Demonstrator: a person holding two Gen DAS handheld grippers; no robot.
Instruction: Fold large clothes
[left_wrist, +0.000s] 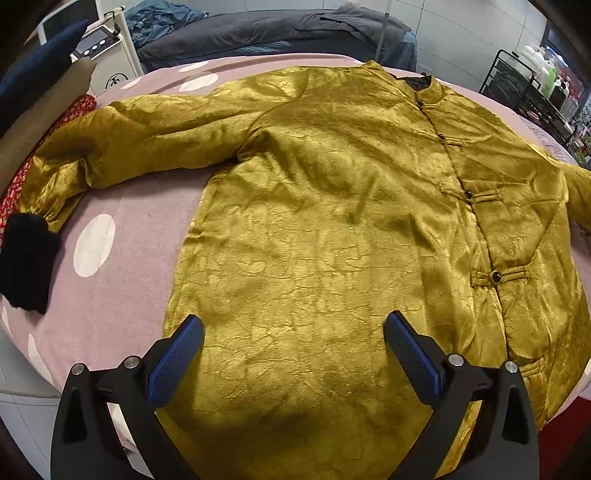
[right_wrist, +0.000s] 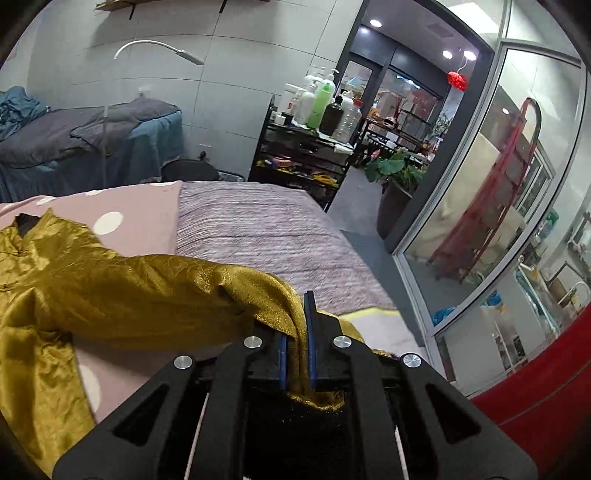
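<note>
A large golden-yellow brocade jacket (left_wrist: 332, 206) lies front up on a pink polka-dot bed (left_wrist: 110, 295), buttons closed, collar at the far side. Its left sleeve (left_wrist: 122, 147) stretches out to a black fur cuff (left_wrist: 29, 258). My left gripper (left_wrist: 293, 332) hovers open over the jacket's lower hem, nothing between its blue pads. In the right wrist view my right gripper (right_wrist: 301, 314) is shut on the jacket's right sleeve (right_wrist: 155, 291) near its black fur cuff (right_wrist: 295, 417), and the sleeve hangs lifted off the bed. The jacket's body (right_wrist: 33, 280) lies at the left there.
A red patterned cloth (left_wrist: 14, 184) lies at the bed's left edge. A striped purple blanket (right_wrist: 266, 236) covers the bed's right part. Beyond stand a second bed with grey bedding (right_wrist: 74, 136), a black rack with bottles (right_wrist: 306, 147) and a glass partition (right_wrist: 498, 221).
</note>
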